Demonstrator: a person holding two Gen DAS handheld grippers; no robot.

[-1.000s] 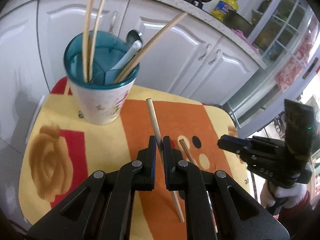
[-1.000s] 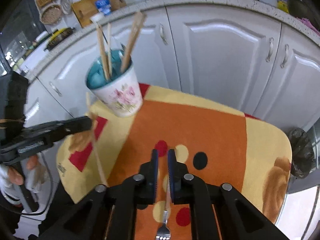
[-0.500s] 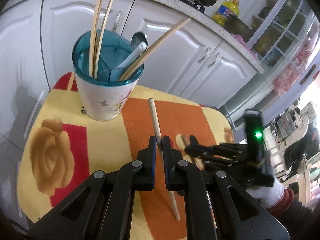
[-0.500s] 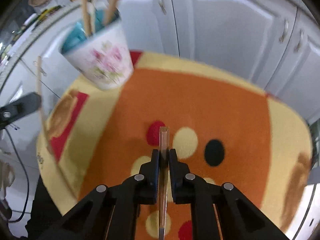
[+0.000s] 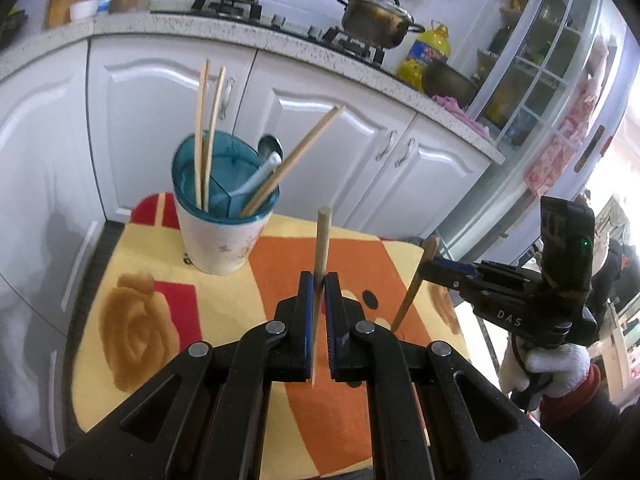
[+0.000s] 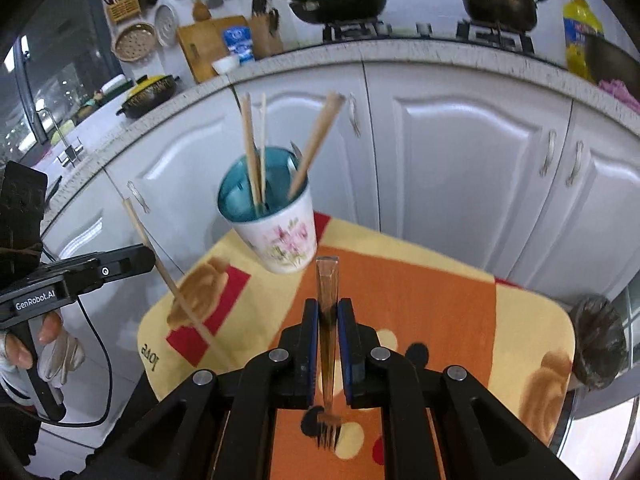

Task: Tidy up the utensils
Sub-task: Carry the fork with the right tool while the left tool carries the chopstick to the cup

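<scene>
Above the tabletop, each claw (image 5: 317,286) (image 6: 328,312) pinches something light, stiff and slippery mid-stem: a thin wooden chopstick (image 5: 322,236), a clear-handled fork (image 6: 327,280).

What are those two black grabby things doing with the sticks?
A person is tidying utensils into the cup, holding one gripper in each hand. The left gripper is pinching a chopstick, lifted off the table. The right gripper is pinching a fork, prongs hanging down. The cup already holds four chopsticks and a spoon. Neither held piece is in it yet.
</scene>
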